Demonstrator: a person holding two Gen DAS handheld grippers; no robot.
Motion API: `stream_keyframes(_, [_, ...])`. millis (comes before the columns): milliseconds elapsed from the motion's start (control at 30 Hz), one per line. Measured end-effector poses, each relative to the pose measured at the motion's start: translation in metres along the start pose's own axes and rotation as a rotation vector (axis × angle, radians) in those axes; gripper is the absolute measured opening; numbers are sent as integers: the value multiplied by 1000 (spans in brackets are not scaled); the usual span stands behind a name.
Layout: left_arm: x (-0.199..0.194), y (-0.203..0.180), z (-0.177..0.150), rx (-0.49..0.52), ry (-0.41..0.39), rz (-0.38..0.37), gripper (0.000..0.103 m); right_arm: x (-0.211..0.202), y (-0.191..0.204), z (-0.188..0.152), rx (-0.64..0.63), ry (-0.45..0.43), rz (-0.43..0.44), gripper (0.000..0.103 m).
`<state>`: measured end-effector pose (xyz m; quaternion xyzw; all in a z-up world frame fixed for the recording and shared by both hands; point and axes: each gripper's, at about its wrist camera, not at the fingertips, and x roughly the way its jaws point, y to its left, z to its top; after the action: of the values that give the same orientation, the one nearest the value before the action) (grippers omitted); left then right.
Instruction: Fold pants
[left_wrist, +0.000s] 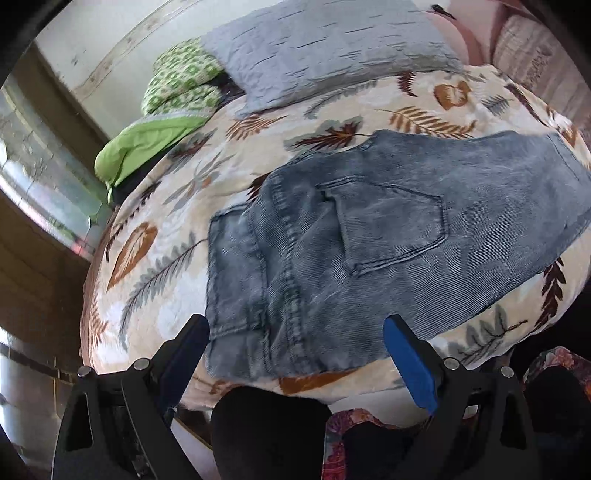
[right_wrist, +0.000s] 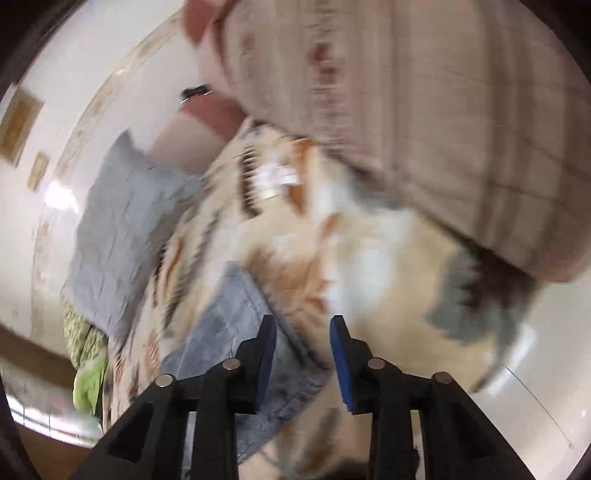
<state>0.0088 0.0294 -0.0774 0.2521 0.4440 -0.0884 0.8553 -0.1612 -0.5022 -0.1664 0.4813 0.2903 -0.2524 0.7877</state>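
Grey-blue jeans (left_wrist: 369, 236) lie folded on the leaf-patterned bedspread (left_wrist: 155, 258), back pocket up, with the waistband end toward me. My left gripper (left_wrist: 295, 332) hangs open just above the near edge of the jeans, holding nothing. In the blurred right wrist view the jeans' leg end (right_wrist: 240, 332) lies under and left of my right gripper (right_wrist: 303, 332), whose blue pads stand a little apart with nothing between them.
A grey pillow (left_wrist: 325, 48) and a green patterned quilt (left_wrist: 166, 99) lie at the head of the bed. A beige blanket (right_wrist: 443, 110) is piled at the bed's right. The bed edge and the floor (right_wrist: 535, 387) are close by.
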Motion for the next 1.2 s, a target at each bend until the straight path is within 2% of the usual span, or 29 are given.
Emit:
stream_keyframes(33, [0,-4,3,13,-4,8,95,-4,-4,-3,11,-16,11,69])
stream_keyframes(67, [2,-8,8,25,-7,21,95,-8,-5,-4,17,-31,27,72])
stream_keyframes(133, [6,-8,15,20,-16,37,95,-9,5,-8,-12,-15,89,73])
stream_keyframes(233, [16,1,21,-13,0,83,95,-2,23,-12,-12,89,233,73])
stream_keyframes(267, [19,5,21,-28,9,86,95,3,29,-15,-10,121,243,73])
stream_keyframes(400, [33,36,7,-117,67,91,95,24,37,-28,9,210,174,73])
stream_keyframes(467, [39,57,-3,-175,99,91,95,40,28,-27,46,237,180,71])
stream_keyframes(567, [46,85,-14,-252,132,76,95,47,26,-29,72,232,177,70])
stream_keyframes(667, [52,115,-26,-377,165,12,94,54,34,-25,58,231,149,70])
stream_keyframes(700, [54,125,-31,-429,175,-18,93,54,36,-25,50,237,140,70])
stream_keyframes(767, [57,138,-41,-506,191,-66,82,60,35,-23,44,259,123,72])
stream_keyframes(833, [62,145,-51,-566,215,-105,64,62,34,-22,65,265,129,75])
stream_keyframes(900, [66,149,-60,-615,239,-154,60,60,36,-23,56,259,125,75])
stream_keyframes(967, [67,148,-64,-643,245,-205,60,57,40,-25,34,233,101,70])
stream_keyframes(1000, [66,147,-64,-652,240,-230,60,54,43,-26,20,215,87,56])
stream_keyframes(1033, [65,147,-63,-667,233,-274,60,52,45,-26,7,202,91,27])
stream_keyframes(1067, [65,147,-61,-679,232,-309,61,50,48,-27,-3,185,91,21])
stream_keyframes(1133, [65,146,-59,-698,231,-360,66,46,51,-27,-19,164,73,21])
stream_keyframes(1200, [67,144,-58,-685,233,-351,66,53,53,-28,-35,178,42,21])
